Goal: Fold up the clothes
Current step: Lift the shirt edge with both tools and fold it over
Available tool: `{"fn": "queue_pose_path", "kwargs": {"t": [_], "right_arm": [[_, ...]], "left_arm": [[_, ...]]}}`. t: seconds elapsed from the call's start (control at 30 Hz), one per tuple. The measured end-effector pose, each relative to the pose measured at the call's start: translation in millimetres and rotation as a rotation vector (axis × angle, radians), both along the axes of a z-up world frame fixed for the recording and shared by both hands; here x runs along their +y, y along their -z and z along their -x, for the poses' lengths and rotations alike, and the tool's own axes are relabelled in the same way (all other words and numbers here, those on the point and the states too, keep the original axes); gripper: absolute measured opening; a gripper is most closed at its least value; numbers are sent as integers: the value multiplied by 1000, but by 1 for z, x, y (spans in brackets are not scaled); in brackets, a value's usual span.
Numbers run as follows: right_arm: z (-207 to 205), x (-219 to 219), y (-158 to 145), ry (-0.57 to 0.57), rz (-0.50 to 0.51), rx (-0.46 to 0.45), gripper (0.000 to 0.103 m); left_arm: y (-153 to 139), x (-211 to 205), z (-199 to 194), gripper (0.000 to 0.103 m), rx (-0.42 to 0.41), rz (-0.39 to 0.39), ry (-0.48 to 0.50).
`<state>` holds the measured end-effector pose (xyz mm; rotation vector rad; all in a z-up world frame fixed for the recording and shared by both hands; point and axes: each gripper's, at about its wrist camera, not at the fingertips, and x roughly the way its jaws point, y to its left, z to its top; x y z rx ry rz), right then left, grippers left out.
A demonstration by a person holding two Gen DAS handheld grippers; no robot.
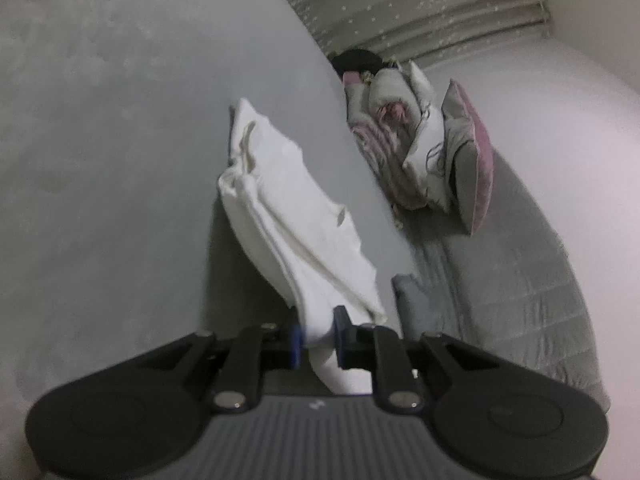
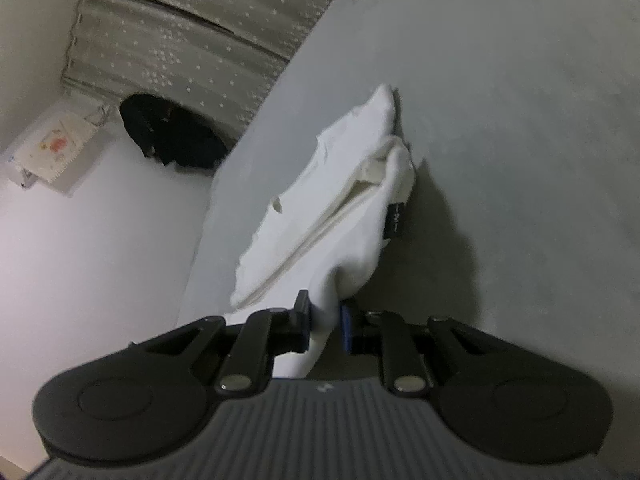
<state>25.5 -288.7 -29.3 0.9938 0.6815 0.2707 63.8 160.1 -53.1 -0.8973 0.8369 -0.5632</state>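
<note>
Jaws on both grippers were nearly closed, each pinching a bunched corner of the same white garment. Left gripper (image 1: 318, 336) had cloth squeezed between its blue pads (image 1: 296, 340); right gripper (image 2: 325, 326) likewise, cloth wedged between the blue pads (image 2: 346, 328).

White garment (image 1: 296, 216) was off-white, soft, creased, gathered into long folds with a rolled hem or seam running along its length. It looked already doubled over, several layers thick. A small dark label (image 2: 394, 220) showed at its right edge in the right wrist view.

Long axis ran straight away from each gripper: narrow and bunched at the jaws, widening mid-length, tapering to a far end (image 2: 382, 98) that pointed up-frame. Garment (image 2: 332, 204) sat over the grey bed surface (image 1: 120, 140), near its edge; held end looked lifted, and I couldn't tell whether the far end touched.

Beyond: cushions (image 1: 424, 144) piled on a grey mattress (image 1: 520, 264), a star-patterned curtain (image 2: 192, 40), a dark object (image 2: 172, 140) on the floor.
</note>
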Motion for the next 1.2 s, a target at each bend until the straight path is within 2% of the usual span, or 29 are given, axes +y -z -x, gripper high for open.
{"fn": "queue_pose_path", "kwargs": {"t": [0.3, 0.63, 0.87, 1.2], "right_arm": [[-31, -7, -26, 73, -65, -43, 18], [-93, -16, -41, 109, -60, -66, 18], [-128, -18, -30, 145, -48, -70, 18], [-160, -23, 4, 160, -42, -16, 18]], "left_arm": [[-22, -1, -18, 15, -38, 91, -66], [-40, -15, -69, 15, -49, 78, -134], [-35, -25, -111, 15, -10, 50, -186], [4, -37, -161, 15, 90, 4, -234]]}}
